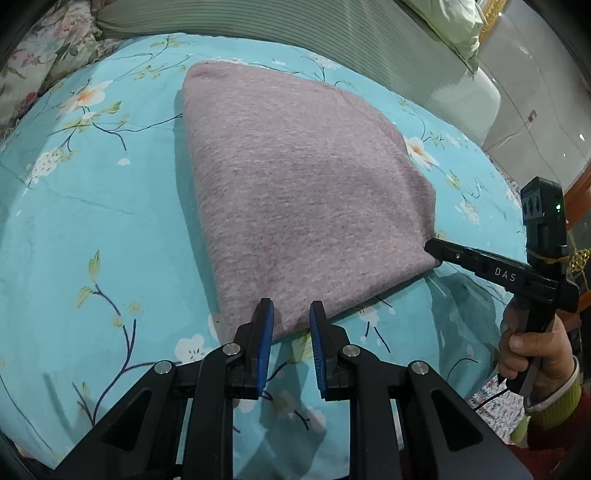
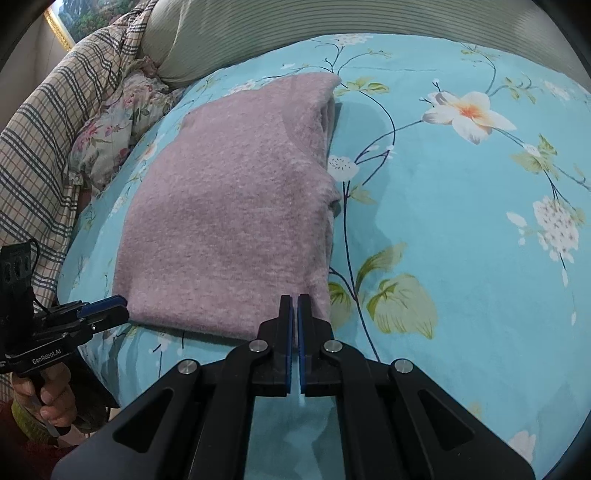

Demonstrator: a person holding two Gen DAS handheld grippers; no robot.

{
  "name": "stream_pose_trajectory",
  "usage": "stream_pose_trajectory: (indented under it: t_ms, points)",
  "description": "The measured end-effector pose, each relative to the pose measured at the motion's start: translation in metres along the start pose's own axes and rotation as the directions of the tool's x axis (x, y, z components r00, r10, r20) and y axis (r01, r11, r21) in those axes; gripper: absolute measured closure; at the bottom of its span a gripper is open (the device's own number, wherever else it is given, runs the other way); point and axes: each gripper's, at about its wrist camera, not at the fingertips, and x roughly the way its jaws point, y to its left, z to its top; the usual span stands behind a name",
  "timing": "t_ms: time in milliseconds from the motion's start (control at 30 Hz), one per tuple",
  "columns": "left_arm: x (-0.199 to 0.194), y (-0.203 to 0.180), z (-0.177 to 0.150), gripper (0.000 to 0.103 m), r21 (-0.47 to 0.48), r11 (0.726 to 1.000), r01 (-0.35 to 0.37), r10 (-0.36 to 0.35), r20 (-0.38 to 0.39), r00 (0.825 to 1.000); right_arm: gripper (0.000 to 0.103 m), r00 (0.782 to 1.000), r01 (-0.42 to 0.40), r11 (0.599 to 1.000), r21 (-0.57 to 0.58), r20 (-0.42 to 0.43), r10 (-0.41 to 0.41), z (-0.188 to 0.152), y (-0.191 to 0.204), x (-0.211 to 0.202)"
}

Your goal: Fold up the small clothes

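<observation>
- The mauve knit garment [image 1: 295, 184] lies flat and already doubled over on the blue floral bedspread [image 1: 92, 221], its long axis running away from both claws toward the far edge of the bed, where a ribbed green cushion [image 1: 258, 18] sits.
- The left gripper [image 1: 291, 314] stands at the left corner of the garment's near hem; its blue pads [image 1: 266, 332] are parted, with the hem edge between or just under them — nothing looks clamped there yet.
- The right gripper [image 2: 296, 306] sits at the near right corner of the same hem, its jaws drawn almost together. A sliver of gap shows; it appears pinched on the knit edge, though the cloth inside the pads is hard to make out.
- The relation that matters: both claws are on the near hem, one per corner, and the rest of the garment stretches straight ahead of them — so the likely next fold carries this hem forward over the far end.
- The stacked layers along the right side [image 2: 328, 122] could slip apart if only the top one is caught.
- A plaid blanket [image 2: 55, 129] is heaped at the bed's far left.
</observation>
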Motion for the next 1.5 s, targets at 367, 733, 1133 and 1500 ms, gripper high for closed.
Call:
stream_pose_trajectory:
  t_ms: [367, 733, 1133, 1500]
  points:
    - [-0.036, -0.002, 0.000, 0.050, 0.006, 0.991, -0.137, 0.136, 0.057, 0.989, 0.099, 1.000, 0.009, 1.000, -0.004, -0.003, -0.009, -0.005, 0.004, -0.010]
    - [-0.062, 0.014, 0.012, 0.030, -0.073, 0.955, -0.287, 0.293, 0.093, 0.952, 0.098, 1.000, 0.000, 1.000, -0.002, 0.006, 0.000, -0.004, 0.011, -0.021]
    - [-0.078, -0.002, 0.012, 0.022, -0.035, 0.933, -0.359, 0.360, 0.145, 0.921, 0.052, 0.999, 0.005, 0.999, -0.037, 0.041, -0.003, -0.004, 0.027, -0.038]
    - [-0.077, -0.005, 0.013, 0.022, -0.021, 0.927, -0.375, 0.374, 0.145, 0.916, 0.052, 0.999, -0.001, 0.999, -0.032, 0.038, 0.003, -0.005, 0.031, -0.038]
